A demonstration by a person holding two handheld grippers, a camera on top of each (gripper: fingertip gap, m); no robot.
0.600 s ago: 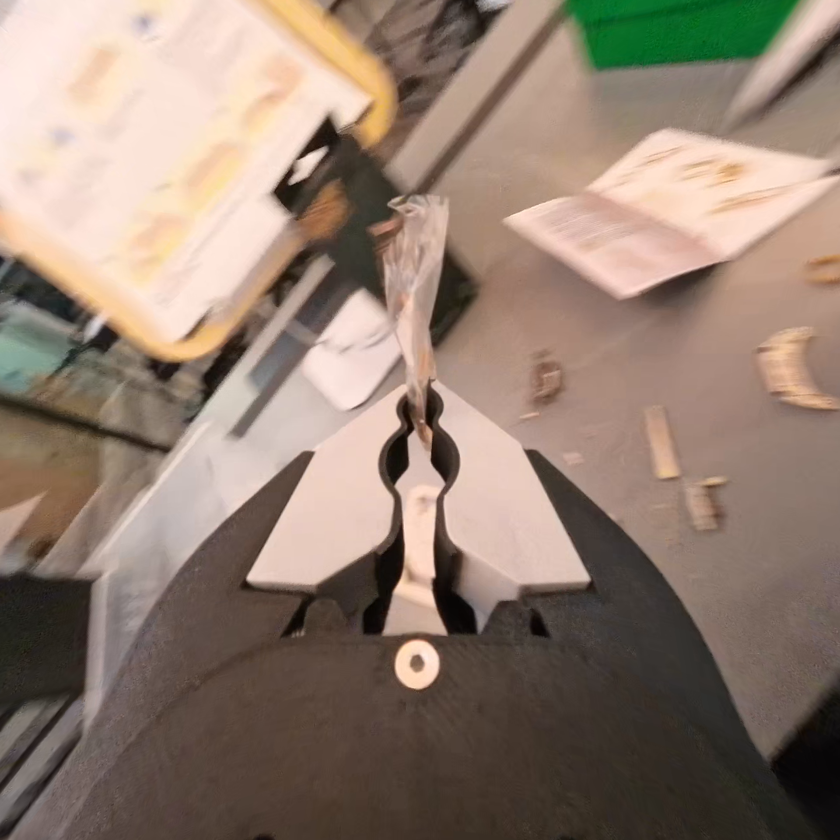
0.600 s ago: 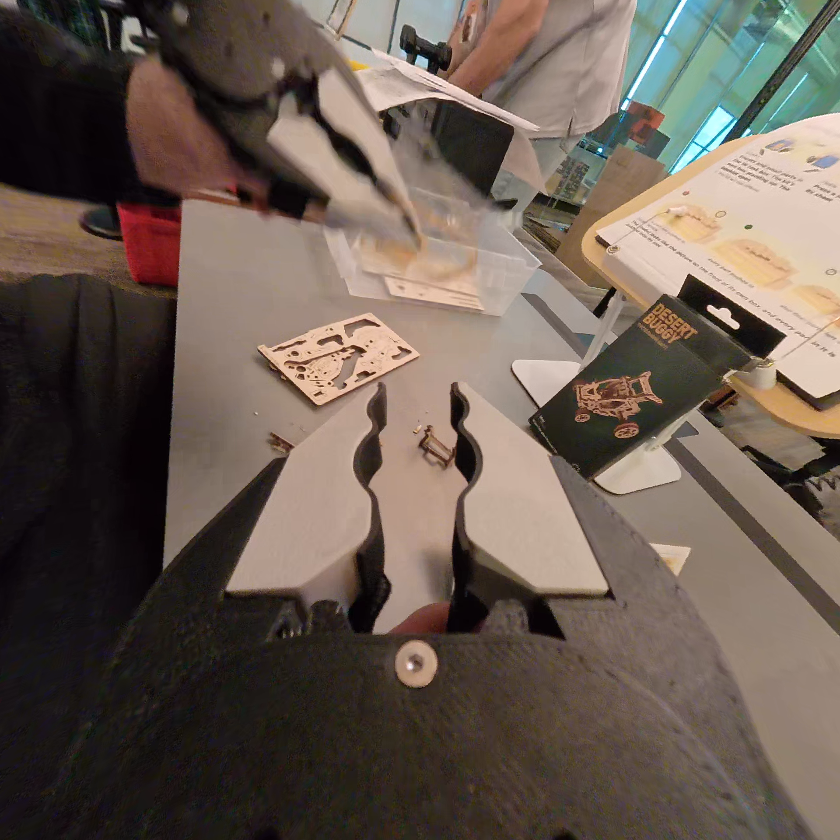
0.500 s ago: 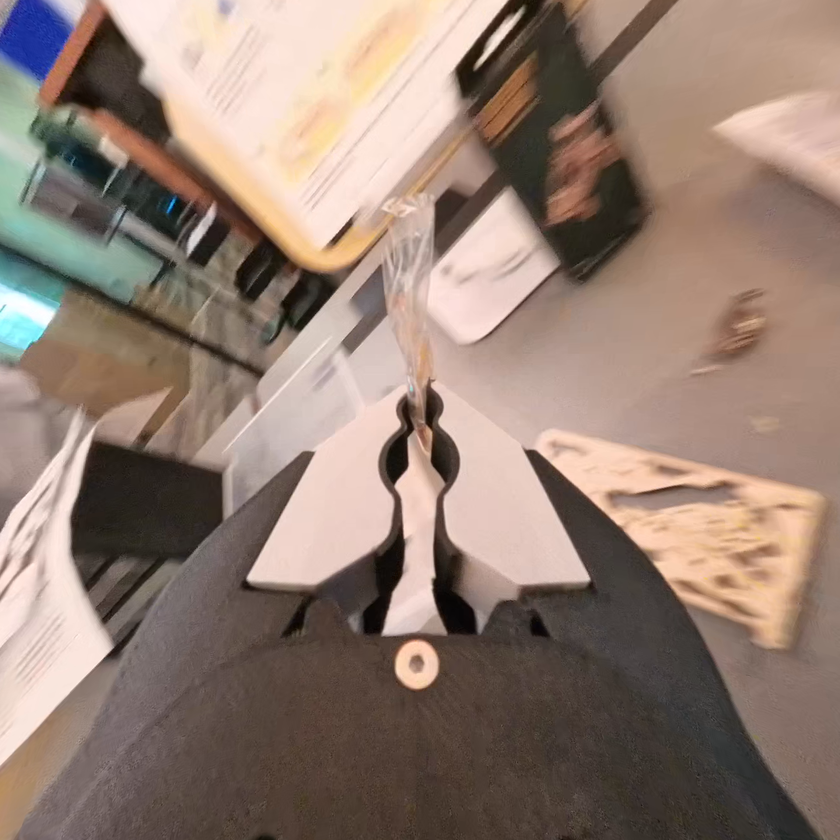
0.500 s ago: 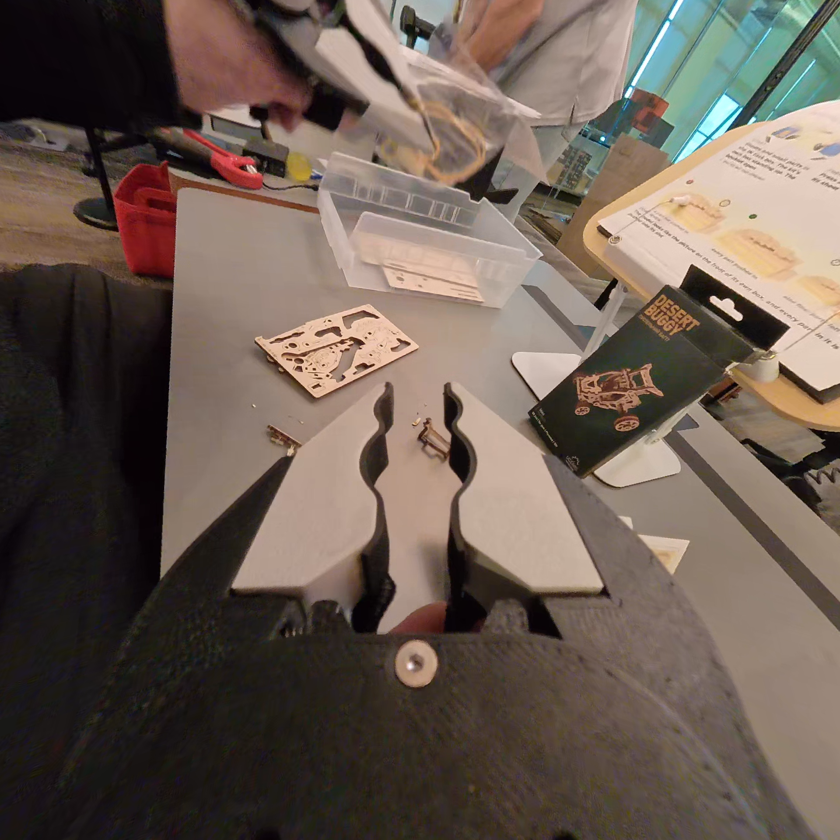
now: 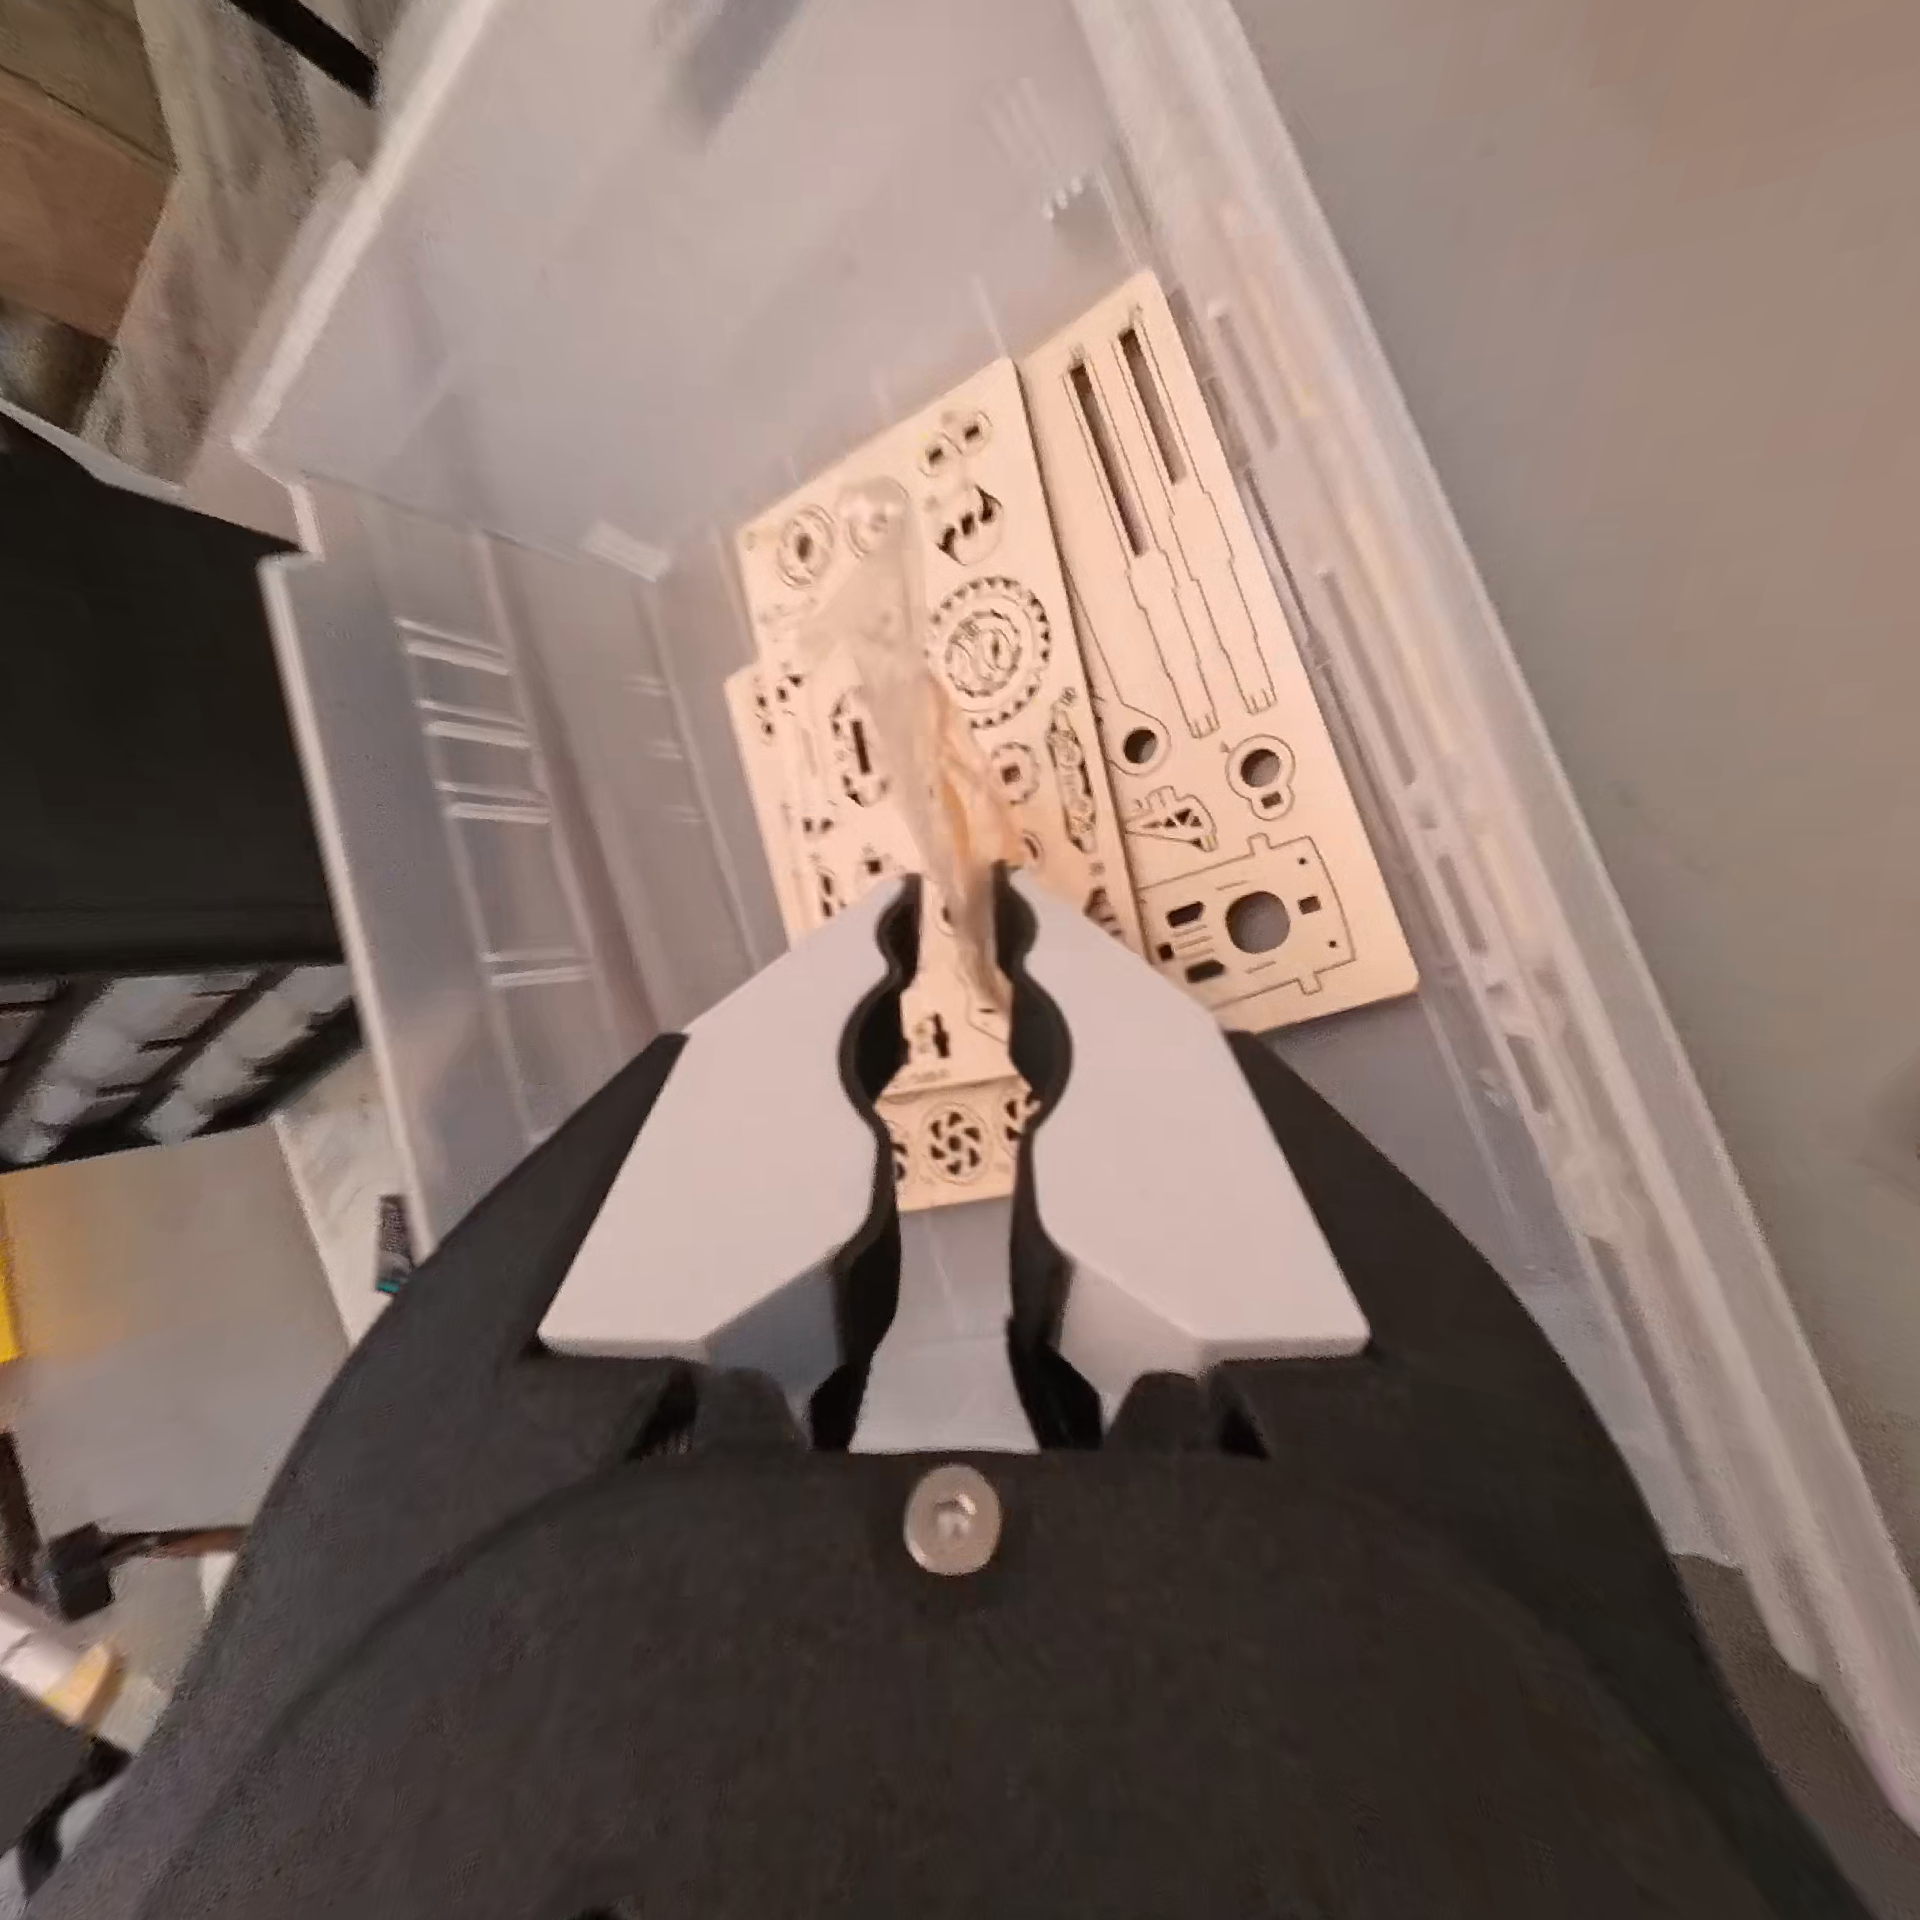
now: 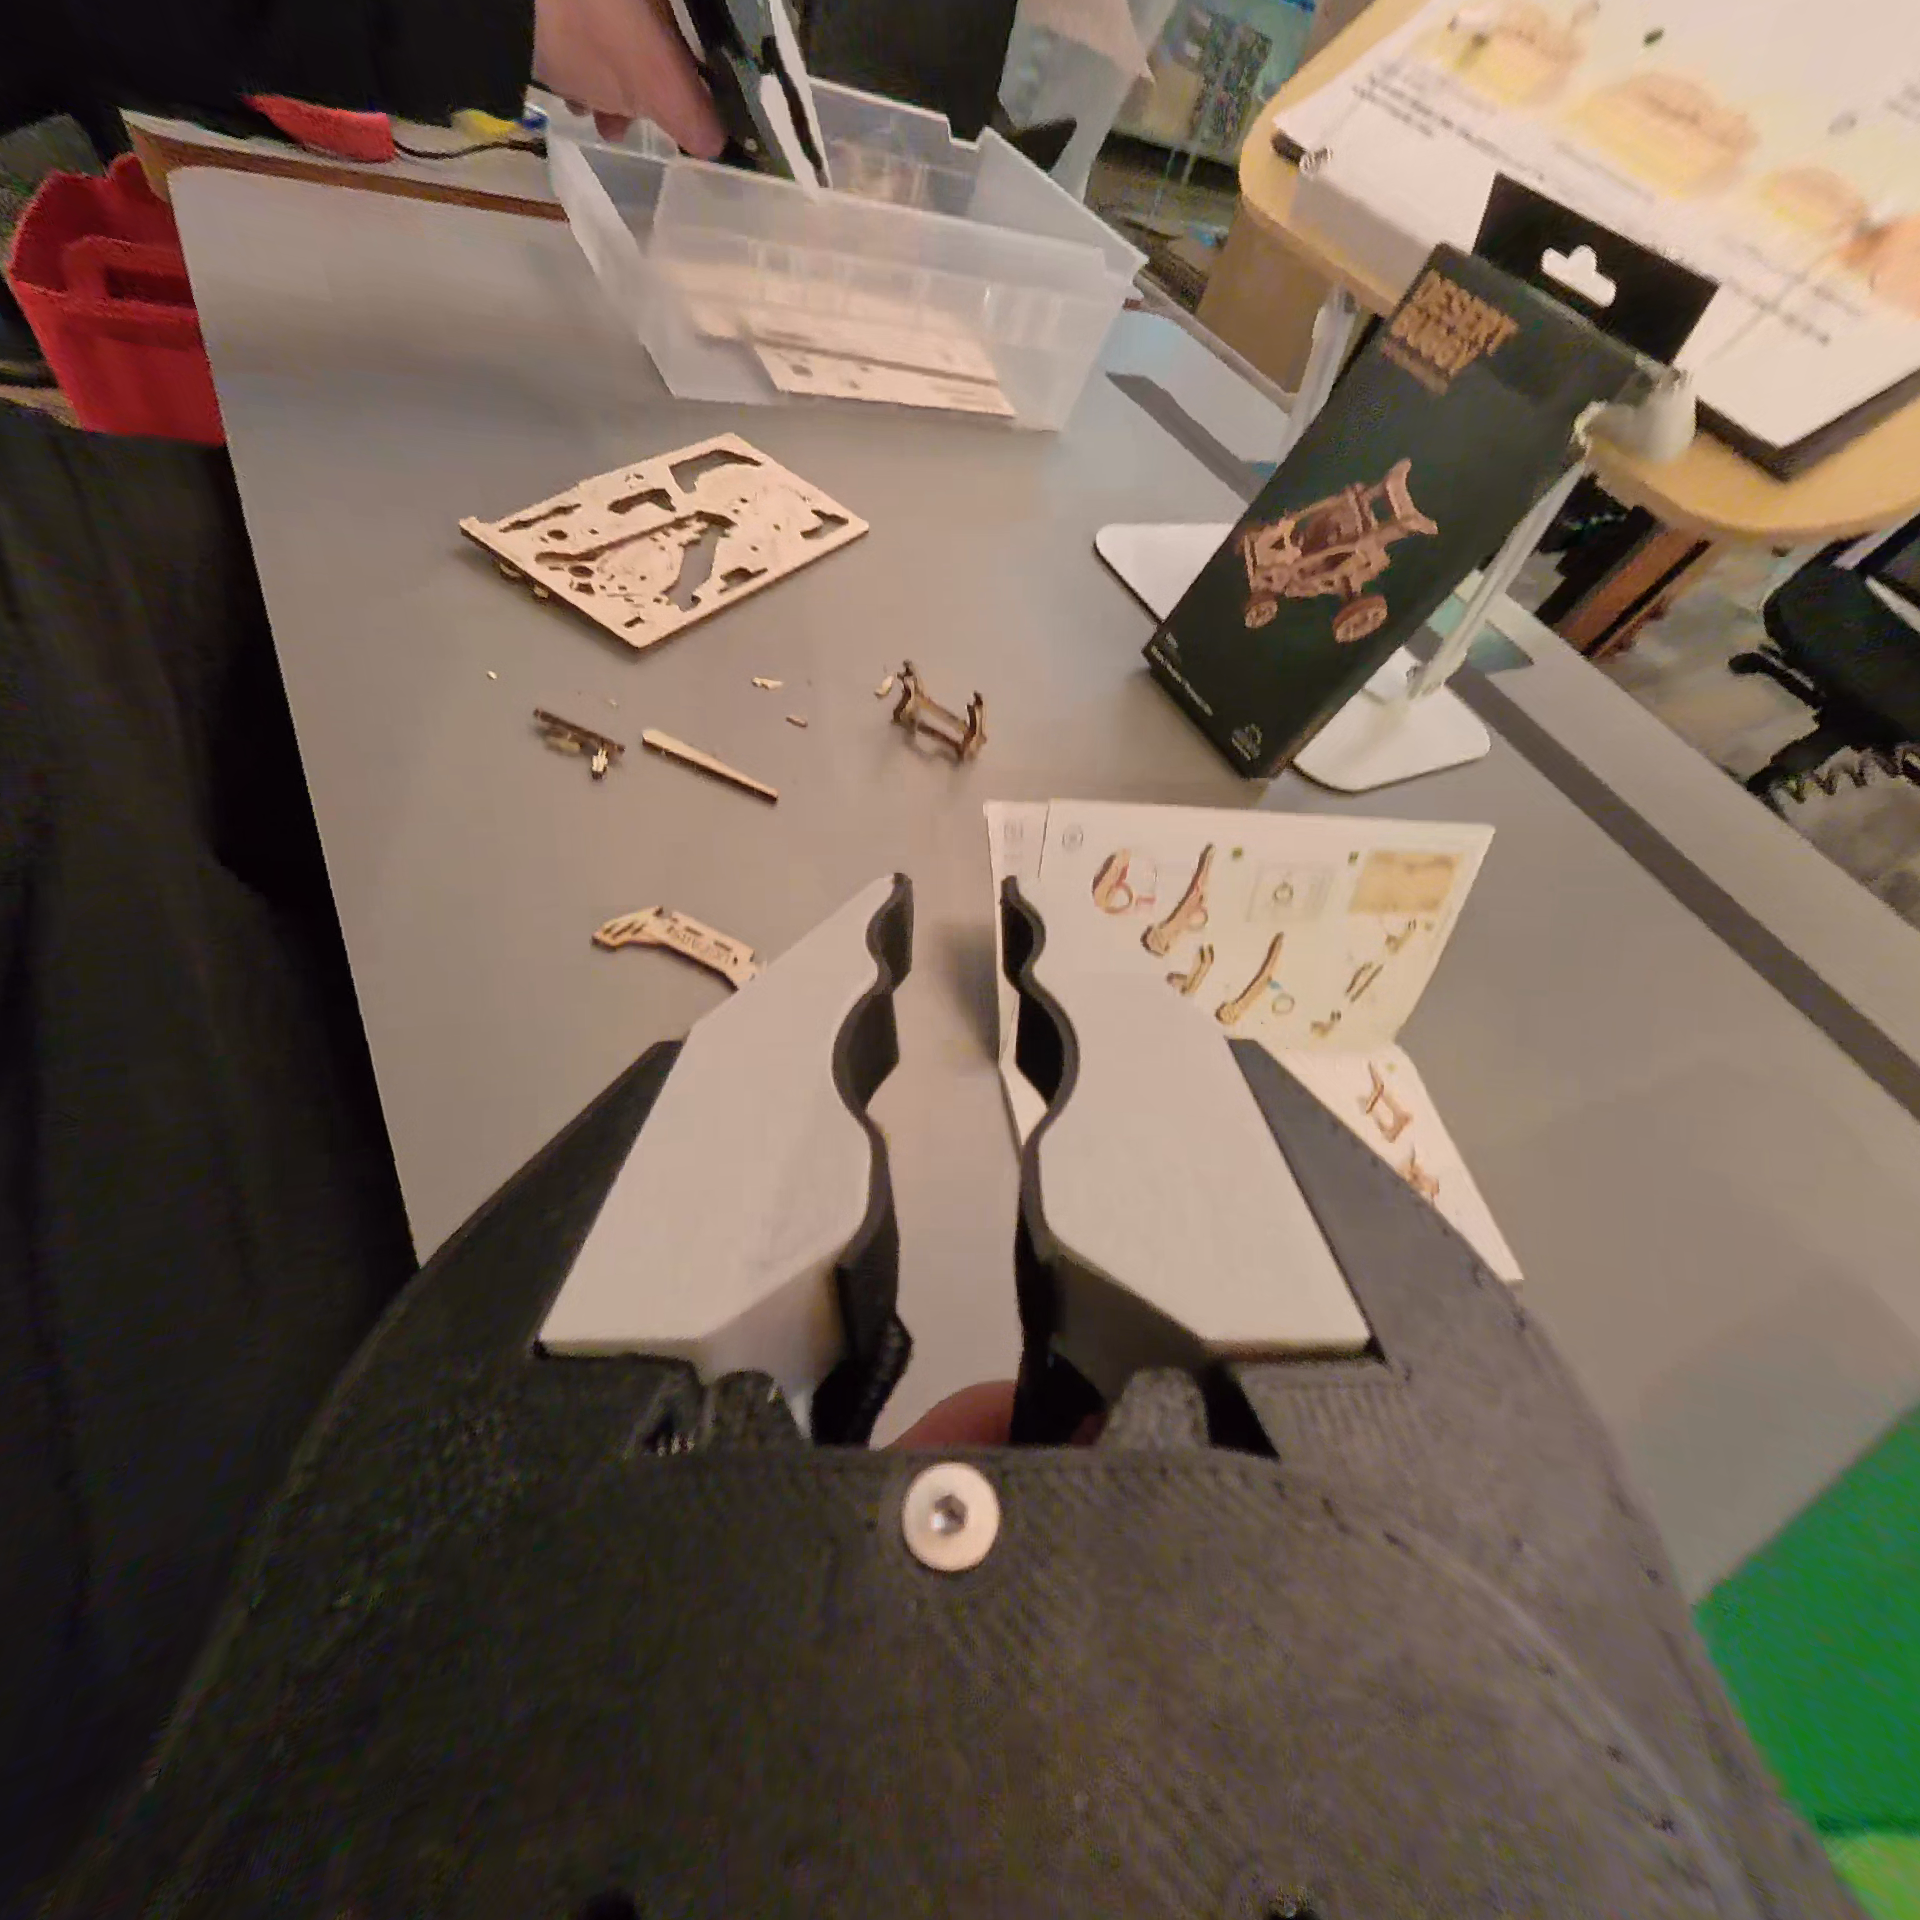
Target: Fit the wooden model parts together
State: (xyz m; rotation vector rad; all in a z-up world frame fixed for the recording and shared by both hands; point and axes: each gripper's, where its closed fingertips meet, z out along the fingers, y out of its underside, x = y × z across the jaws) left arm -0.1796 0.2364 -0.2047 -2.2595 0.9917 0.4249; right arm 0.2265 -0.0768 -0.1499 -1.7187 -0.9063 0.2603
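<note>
A grey table [image 6: 416, 436] carries a clear plastic bin [image 5: 1455, 727] at its far end, with wooden part sheets [image 5: 1226, 644] lying flat inside. Another cut-out sheet [image 6: 665, 535] and a small assembled frame [image 6: 938, 715] lie on the tabletop. The left gripper [image 5: 956, 883] points into the bin, jaws parted, a blurred clear bag [image 5: 914, 727] between the tips. The right gripper [image 6: 954, 909] hovers over the table, slightly parted, gripping nothing.
</note>
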